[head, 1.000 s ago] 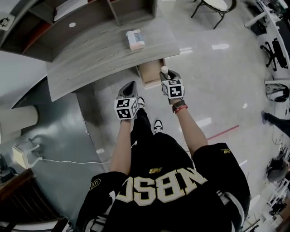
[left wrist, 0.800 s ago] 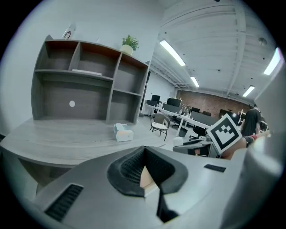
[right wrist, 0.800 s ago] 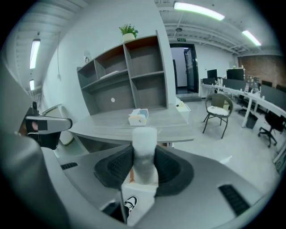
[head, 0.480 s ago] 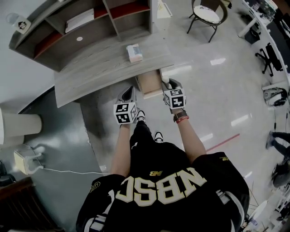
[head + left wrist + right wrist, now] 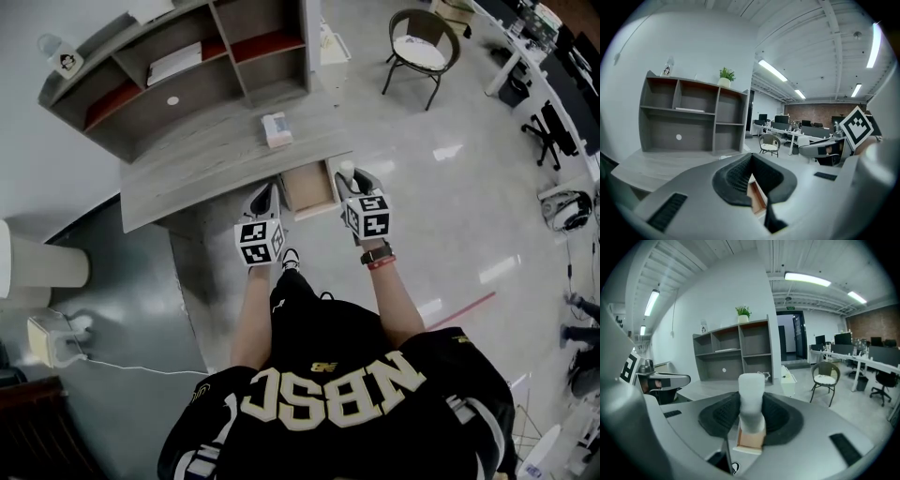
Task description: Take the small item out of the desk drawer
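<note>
Small white item [image 5: 751,394] clamped upright in right gripper [image 5: 751,420], open drawer [image 5: 308,187] below, left gripper [image 5: 751,161] jaws pressed together, empty, near desk [image 5: 202,159].

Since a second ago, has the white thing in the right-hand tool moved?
Yes. Against the open drawer, the white item held by the right gripper has crept toward the desk edge, apparently lifting.

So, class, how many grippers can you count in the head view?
2. The left gripper, empty, is left of the open drawer; the right gripper, at the drawer's right, holds a white item.
</note>
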A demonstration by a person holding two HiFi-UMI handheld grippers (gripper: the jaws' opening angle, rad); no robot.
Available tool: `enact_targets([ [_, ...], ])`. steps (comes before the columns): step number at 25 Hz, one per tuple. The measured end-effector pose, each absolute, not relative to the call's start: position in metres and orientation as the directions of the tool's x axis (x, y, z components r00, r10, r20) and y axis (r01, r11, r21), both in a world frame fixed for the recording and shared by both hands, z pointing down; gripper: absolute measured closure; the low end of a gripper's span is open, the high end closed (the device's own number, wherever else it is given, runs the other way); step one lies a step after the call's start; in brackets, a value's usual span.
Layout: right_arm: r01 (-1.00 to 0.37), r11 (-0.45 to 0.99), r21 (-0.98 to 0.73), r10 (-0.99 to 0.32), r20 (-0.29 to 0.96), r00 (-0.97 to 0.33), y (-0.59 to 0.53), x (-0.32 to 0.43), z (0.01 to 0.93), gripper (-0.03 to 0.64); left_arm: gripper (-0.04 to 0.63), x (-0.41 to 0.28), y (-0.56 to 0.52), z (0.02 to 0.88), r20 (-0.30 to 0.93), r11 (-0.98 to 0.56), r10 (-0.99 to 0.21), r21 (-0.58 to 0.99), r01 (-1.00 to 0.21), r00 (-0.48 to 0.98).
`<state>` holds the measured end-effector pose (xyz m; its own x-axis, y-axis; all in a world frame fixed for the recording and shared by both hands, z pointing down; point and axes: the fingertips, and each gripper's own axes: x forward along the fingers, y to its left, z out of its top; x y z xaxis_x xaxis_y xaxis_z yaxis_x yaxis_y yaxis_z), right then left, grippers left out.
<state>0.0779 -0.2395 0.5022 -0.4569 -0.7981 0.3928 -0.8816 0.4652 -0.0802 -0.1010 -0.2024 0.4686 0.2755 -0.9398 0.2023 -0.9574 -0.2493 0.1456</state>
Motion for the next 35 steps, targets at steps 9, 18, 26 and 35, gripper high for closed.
enact_targets([
  [9, -0.880, 0.473, -0.053, -0.847, 0.250, -0.470, -0.226, 0.082, 0.438, 0.469, 0.582, -0.098, -0.188, 0.412, 0.077, -0.245, -0.964, 0.104, -0.964, 0.253],
  [18, -0.879, 0.476, -0.021, -0.869, 0.143, -0.474, -0.209, 0.081, 0.394, 0.469, 0.583, -0.092, -0.173, 0.379, -0.013, -0.257, -0.966, 0.055, -0.965, 0.257],
  [26, -0.876, 0.481, -0.028, -0.867, 0.132, -0.480, -0.199, 0.081, 0.392, 0.469, 0.583, -0.088, -0.164, 0.380, -0.008, -0.272, -0.962, 0.045, -0.961, 0.272],
  [35, -0.871, 0.489, -0.044, -0.860, 0.144, -0.490, -0.194, 0.076, 0.399, 0.469, 0.583, -0.092, -0.163, 0.379, -0.016, -0.276, -0.961, 0.071, -0.958, 0.276],
])
